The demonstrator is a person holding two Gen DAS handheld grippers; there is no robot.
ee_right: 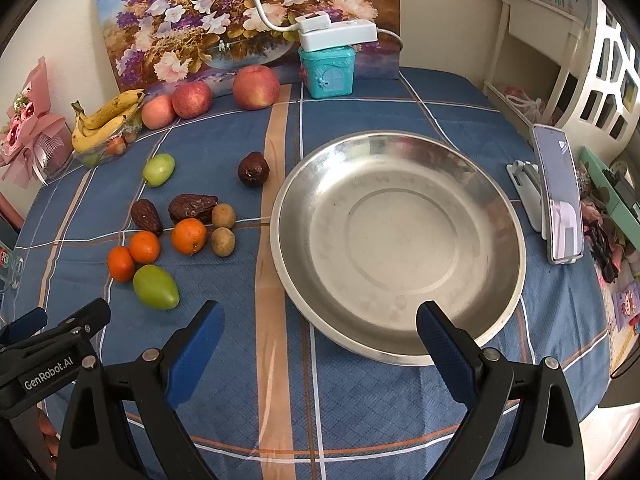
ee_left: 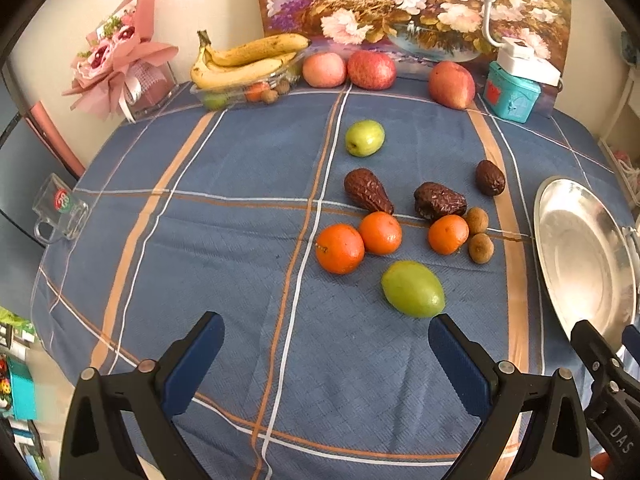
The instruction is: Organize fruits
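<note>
Loose fruit lies on the blue checked tablecloth (ee_left: 224, 264): three oranges (ee_left: 340, 248), a large green fruit (ee_left: 413, 289), a smaller green one (ee_left: 364, 138), three dark wrinkled dates (ee_left: 368, 191) and two small brown longans (ee_left: 480, 248). The same group shows in the right wrist view (ee_right: 189, 236). An empty steel plate (ee_right: 400, 240) lies to their right. My left gripper (ee_left: 326, 338) is open and empty, just short of the large green fruit. My right gripper (ee_right: 320, 328) is open and empty over the plate's near rim.
Three apples (ee_left: 371, 69), a clear tray of bananas (ee_left: 244, 60) and a teal box (ee_left: 510, 96) line the back by a flower painting. A glass mug (ee_left: 60, 210) and a pink bouquet (ee_left: 116, 64) stand left. A phone on a stand (ee_right: 558, 196) stands right of the plate.
</note>
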